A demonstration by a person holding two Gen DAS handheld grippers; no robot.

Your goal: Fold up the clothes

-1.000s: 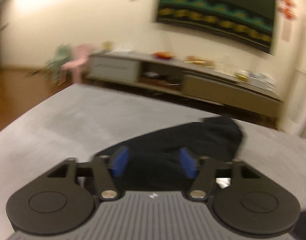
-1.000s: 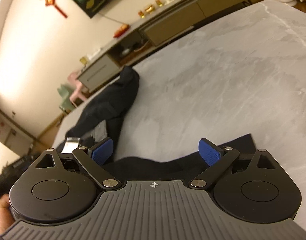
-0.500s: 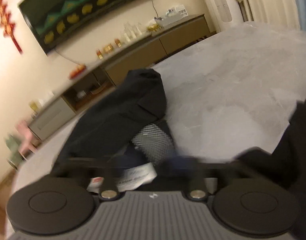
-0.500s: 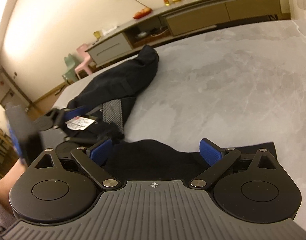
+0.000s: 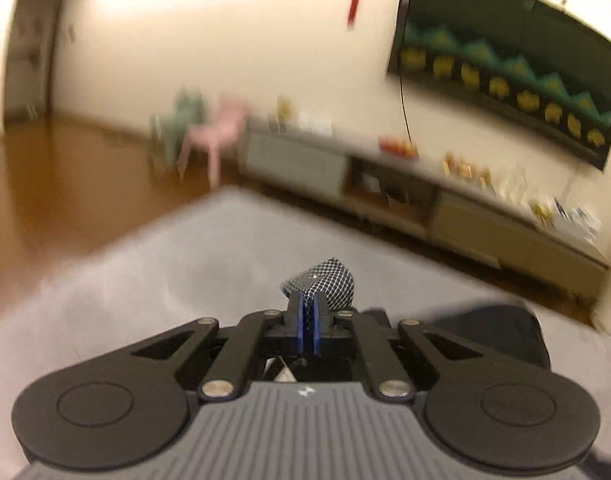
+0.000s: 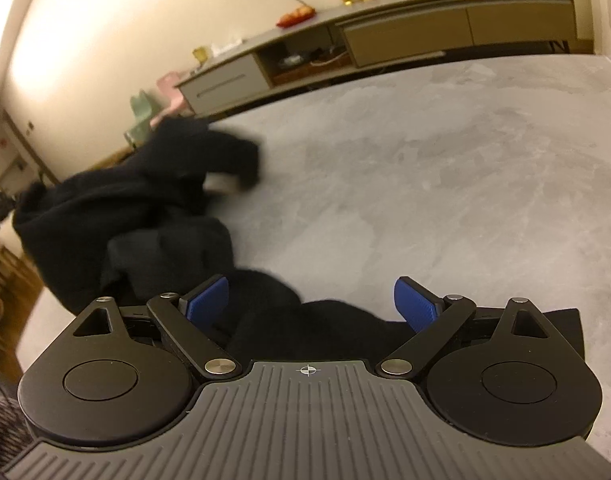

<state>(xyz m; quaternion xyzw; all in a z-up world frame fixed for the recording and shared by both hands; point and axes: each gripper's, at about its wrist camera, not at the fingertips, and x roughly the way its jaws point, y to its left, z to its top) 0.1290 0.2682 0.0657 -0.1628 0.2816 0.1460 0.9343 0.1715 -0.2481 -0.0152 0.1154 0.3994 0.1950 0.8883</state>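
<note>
The left gripper (image 5: pixel 305 322) is clenched on the mesh lining (image 5: pixel 325 280) of the dark garment (image 6: pixel 145 208); the right gripper (image 6: pixel 311 300) is released over its near hem. This looks like spreading it on the table (image 6: pixel 425 184) before folding. Next, the right should pinch that hem.

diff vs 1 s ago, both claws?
Left claw went from wide open to shut, pinching a fold of the black garment, with its mesh lining sticking out past the pads, and it has swung across the grey table. The garment got dragged and bunched up. Right claw stayed open over the near edge of the cloth.
</note>
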